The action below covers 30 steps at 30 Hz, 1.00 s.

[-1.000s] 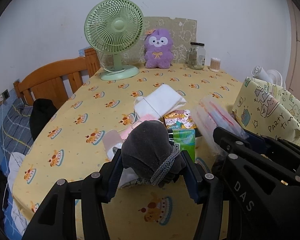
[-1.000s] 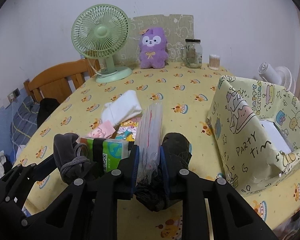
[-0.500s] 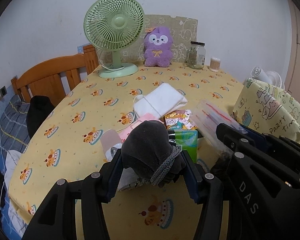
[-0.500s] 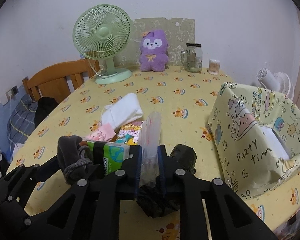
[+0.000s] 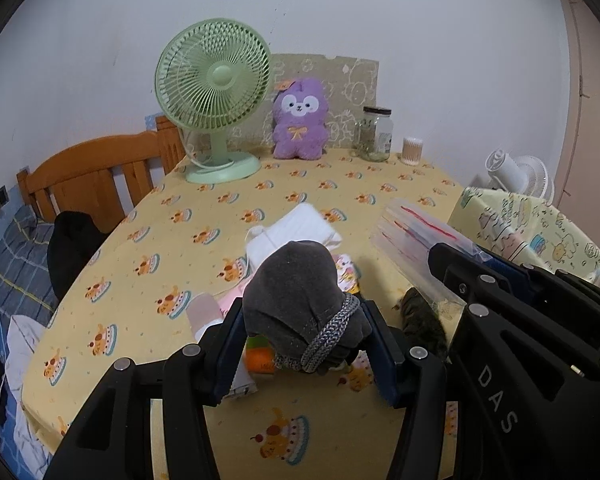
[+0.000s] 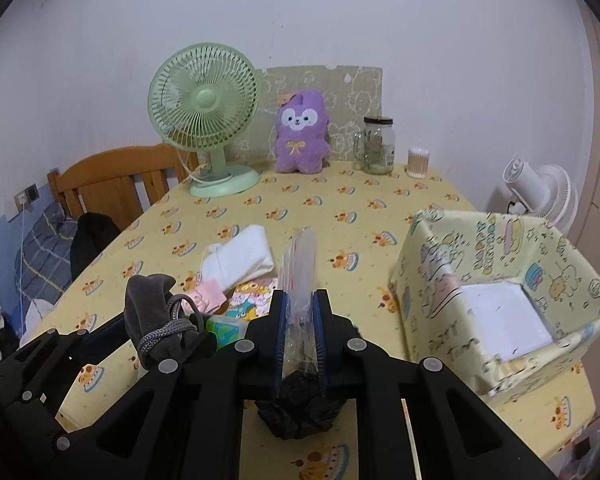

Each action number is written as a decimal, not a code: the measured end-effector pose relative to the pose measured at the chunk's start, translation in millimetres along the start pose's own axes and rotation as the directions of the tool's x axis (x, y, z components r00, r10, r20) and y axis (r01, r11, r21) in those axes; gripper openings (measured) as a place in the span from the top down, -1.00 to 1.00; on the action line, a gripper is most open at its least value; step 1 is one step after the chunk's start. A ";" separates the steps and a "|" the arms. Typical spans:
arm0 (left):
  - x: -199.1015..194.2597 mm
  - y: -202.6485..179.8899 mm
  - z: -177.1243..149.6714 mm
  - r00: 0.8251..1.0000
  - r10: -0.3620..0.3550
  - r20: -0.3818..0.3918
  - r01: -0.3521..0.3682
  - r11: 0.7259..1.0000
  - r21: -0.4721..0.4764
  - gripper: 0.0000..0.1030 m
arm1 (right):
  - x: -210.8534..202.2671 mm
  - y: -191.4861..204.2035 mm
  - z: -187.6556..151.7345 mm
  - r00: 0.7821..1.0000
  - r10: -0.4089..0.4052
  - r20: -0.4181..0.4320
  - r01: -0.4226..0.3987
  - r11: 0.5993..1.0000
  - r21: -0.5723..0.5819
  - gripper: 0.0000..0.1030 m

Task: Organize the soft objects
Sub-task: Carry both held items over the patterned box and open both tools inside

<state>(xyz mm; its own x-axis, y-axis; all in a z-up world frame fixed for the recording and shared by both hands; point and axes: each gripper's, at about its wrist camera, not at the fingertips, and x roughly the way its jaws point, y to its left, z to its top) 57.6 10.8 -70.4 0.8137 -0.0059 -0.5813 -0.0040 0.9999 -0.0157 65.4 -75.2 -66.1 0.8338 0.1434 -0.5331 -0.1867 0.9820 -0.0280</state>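
Note:
My left gripper (image 5: 304, 320) is shut on a dark grey drawstring pouch (image 5: 296, 280) with a grey cord, held just above the yellow tablecloth. My right gripper (image 6: 300, 300) is shut on a clear plastic bag (image 6: 300, 264) with red stripes; a dark bundle (image 6: 300, 404) hangs in its bottom below the jaws. From the right wrist view the pouch (image 6: 148, 300) shows at lower left. A folded white cloth (image 6: 240, 260), small pink items (image 6: 210, 294) and a green tissue pack (image 6: 226, 328) lie on the table in front. The yellow party-paper box (image 6: 480, 220) stands open at right.
At the table's far side stand a green fan (image 6: 204, 120), a purple plush (image 6: 300, 132), a glass jar (image 6: 376, 146) and a cotton-swab tub (image 6: 418, 162). A wooden chair (image 6: 112, 184) stands off the left edge, and a white fan (image 6: 540, 188) behind the box.
Both grippers have risen a little with their loads. The right jaws have squeezed tighter on the plastic bag, and the dark bundle now hangs under them.

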 end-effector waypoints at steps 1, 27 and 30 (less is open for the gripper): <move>-1.4 -1.6 1.5 1.000 -0.002 0.004 0.002 1.000 0.001 -0.12 | -2.3 -1.3 1.7 1.000 -0.001 0.004 0.001 1.000 -0.001 0.69; -21.1 -65.3 45.9 0.991 -0.043 0.123 0.032 0.996 0.084 -0.12 | -42.5 -57.3 39.1 0.991 -0.041 0.128 0.040 0.999 0.009 0.69; -22.2 -71.6 48.8 0.990 -0.049 0.133 0.038 0.995 0.089 -0.12 | -44.9 -65.3 42.0 0.989 -0.051 0.138 0.050 0.999 0.010 0.69</move>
<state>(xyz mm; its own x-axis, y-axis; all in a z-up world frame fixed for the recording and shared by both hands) 68.1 -59.9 -16.6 0.8829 -0.0530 -0.4666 0.0781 0.9963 0.0346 62.0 -140.6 -4.8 0.9058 0.1085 -0.4095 -0.1394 0.9891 -0.0464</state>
